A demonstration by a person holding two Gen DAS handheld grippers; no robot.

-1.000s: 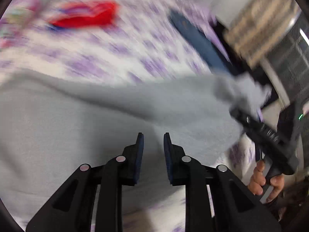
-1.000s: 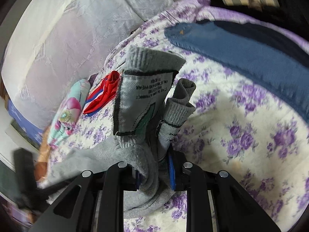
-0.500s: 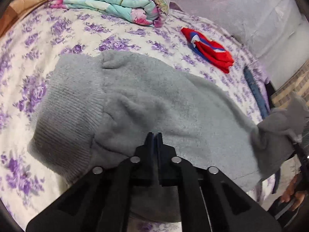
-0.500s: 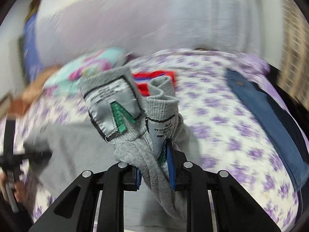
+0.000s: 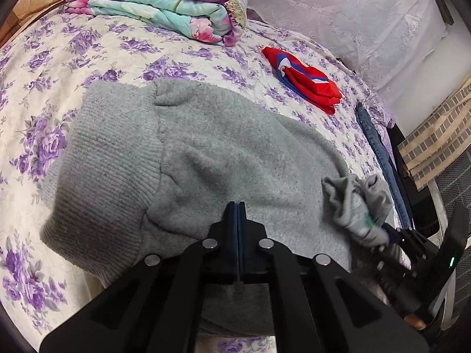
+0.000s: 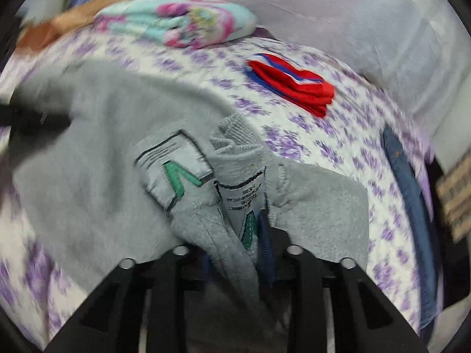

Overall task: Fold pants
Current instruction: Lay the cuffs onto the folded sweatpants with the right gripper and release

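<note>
Two hand-held grippers work on one pair of grey fleece pants [image 5: 235, 153], which lies across the middle of the bed [image 5: 97, 56], on its sheet of cream cotton printed with purple flowers. The left hand-held gripper [image 5: 237, 206] has its jaws pressed together over the soft body of the pants near the near edge of the bed; if a thin fold of cloth is pinched between them, I cannot tell. The right hand-held gripper [image 6: 235, 235] is clenched on a bunched part of the same pants, where the ribbed knit band and two white printed labels with a green mark [image 6: 176, 176] stand up in front of its fingers. By my judgement the folding is only at the beginning or in the middle: the cloth is spread but wrinkled, one wide ribbed band [image 5: 97, 176] hangs toward the left edge of the bed, and no clean flat rectangle is made yet; the lifted end must be carried over and the creases smoothed. The fleece looks thick, fuzzy and limp, so it will probably sag and drag when it is raised. At the far edge of the bed rests a folded quilt of turquoise with pink flowers [image 5: 164, 8], smooth and puffy. Toward the far right corner lies a folded red garment with blue and white stripes [image 5: 309, 82], thin and shiny. Along the right edge stretches a strip of stiff blue denim [image 5: 376, 141].
</note>
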